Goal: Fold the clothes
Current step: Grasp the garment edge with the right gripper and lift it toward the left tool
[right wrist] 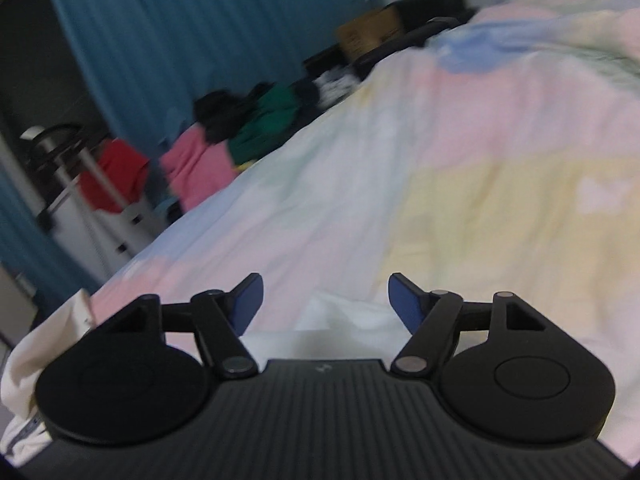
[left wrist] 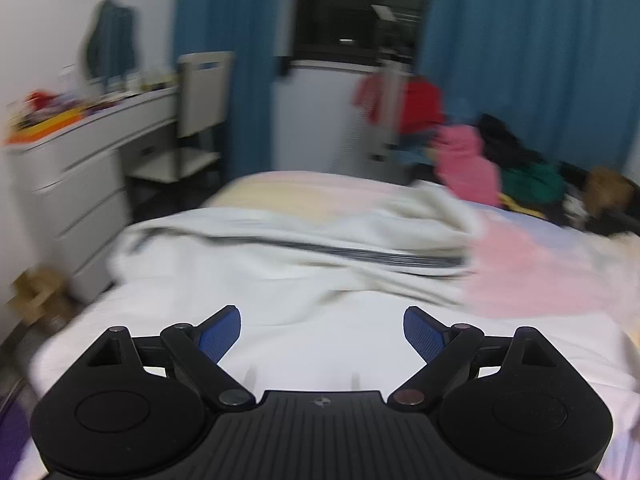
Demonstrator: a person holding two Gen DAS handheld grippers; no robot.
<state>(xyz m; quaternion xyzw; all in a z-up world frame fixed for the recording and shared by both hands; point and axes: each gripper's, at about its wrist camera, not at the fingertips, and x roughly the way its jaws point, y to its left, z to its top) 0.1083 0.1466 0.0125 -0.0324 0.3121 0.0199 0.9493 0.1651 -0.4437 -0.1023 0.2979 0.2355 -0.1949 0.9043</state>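
Observation:
A white garment with dark stripes point(left wrist: 280, 264) lies spread and rumpled on the bed, blurred in the left wrist view. My left gripper point(left wrist: 322, 330) hovers over its near part, jaws wide apart, nothing between the blue pads point(left wrist: 222, 336). In the right wrist view my right gripper point(right wrist: 326, 302) is open too, above a white fold of the garment point(right wrist: 344, 320); more of the white cloth point(right wrist: 44, 340) shows at the lower left. Neither gripper holds cloth.
The bed wears a pastel patchwork cover point(right wrist: 460, 152). A heap of clothes, pink point(left wrist: 464, 160), green point(left wrist: 528, 180) and black, lies at its far side. Blue curtains point(left wrist: 532, 52), a white dresser point(left wrist: 80, 160), a chair point(left wrist: 200, 100) and a rack with a red garment point(right wrist: 116, 176) stand around.

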